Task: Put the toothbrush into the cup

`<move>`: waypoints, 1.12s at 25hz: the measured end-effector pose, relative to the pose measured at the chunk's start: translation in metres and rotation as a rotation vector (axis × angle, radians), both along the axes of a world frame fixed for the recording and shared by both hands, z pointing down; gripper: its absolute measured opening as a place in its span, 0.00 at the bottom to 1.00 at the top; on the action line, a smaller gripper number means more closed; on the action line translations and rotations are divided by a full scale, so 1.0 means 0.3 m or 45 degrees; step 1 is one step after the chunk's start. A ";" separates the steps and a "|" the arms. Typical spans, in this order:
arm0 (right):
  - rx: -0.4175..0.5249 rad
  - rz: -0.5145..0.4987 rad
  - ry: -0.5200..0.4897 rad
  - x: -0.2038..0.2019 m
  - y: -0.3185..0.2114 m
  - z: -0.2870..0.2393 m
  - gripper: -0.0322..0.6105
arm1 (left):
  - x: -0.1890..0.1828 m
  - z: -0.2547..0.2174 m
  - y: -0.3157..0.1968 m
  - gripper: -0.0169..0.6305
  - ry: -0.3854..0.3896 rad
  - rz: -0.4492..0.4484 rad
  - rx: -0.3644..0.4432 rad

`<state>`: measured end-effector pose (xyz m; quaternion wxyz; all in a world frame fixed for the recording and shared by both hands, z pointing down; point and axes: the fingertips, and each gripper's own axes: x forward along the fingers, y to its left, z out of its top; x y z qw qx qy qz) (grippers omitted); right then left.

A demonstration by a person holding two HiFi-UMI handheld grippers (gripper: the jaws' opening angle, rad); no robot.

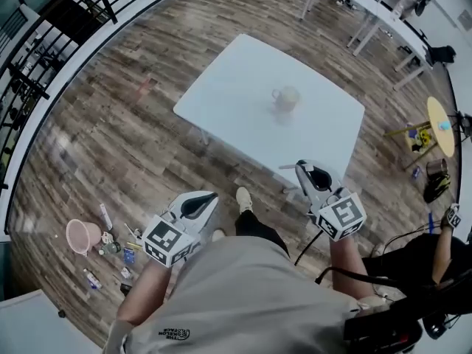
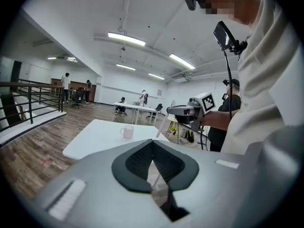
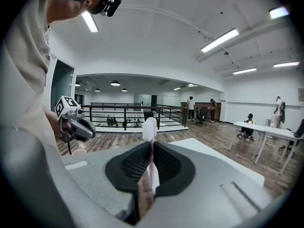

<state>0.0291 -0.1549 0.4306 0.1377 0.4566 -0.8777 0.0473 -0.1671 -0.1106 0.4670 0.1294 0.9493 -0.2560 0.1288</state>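
A cream mug, the cup [image 1: 285, 98] [image 2: 127, 132], stands near the middle of a white table [image 1: 221, 87] [image 2: 92, 139]. My right gripper [image 1: 302, 167] [image 3: 151, 148] hangs just off the table's near edge, shut on a pale toothbrush [image 3: 149, 127] [image 2: 163, 125]. The brush head sticks up past the jaws. My left gripper [image 1: 212, 195] [image 2: 152, 146] is off the table to the left, over the floor, with its jaws together and nothing in them. Each gripper shows in the other's view: the right gripper [image 2: 183, 112] and the left gripper [image 3: 85, 129].
A pink bucket [image 1: 82, 234] and small litter lie on the wood floor at my left. A black railing [image 1: 44, 57] runs along the far left. Long white tables [image 1: 369, 9] and a yellow round table [image 1: 440, 122] stand at the right, with a seated person [image 1: 435, 260] close by.
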 end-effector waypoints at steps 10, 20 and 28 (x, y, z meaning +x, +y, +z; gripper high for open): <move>-0.025 0.027 -0.054 0.215 -0.453 0.040 0.08 | 0.159 -0.067 -0.324 0.03 -0.021 -0.026 0.026; -0.088 0.044 -0.116 0.397 -0.767 0.182 0.08 | 0.275 -0.049 -0.518 0.03 -0.074 -0.093 0.009; -0.171 0.049 -0.197 0.448 -0.943 0.329 0.08 | 0.298 -0.046 -0.585 0.03 -0.125 -0.166 -0.012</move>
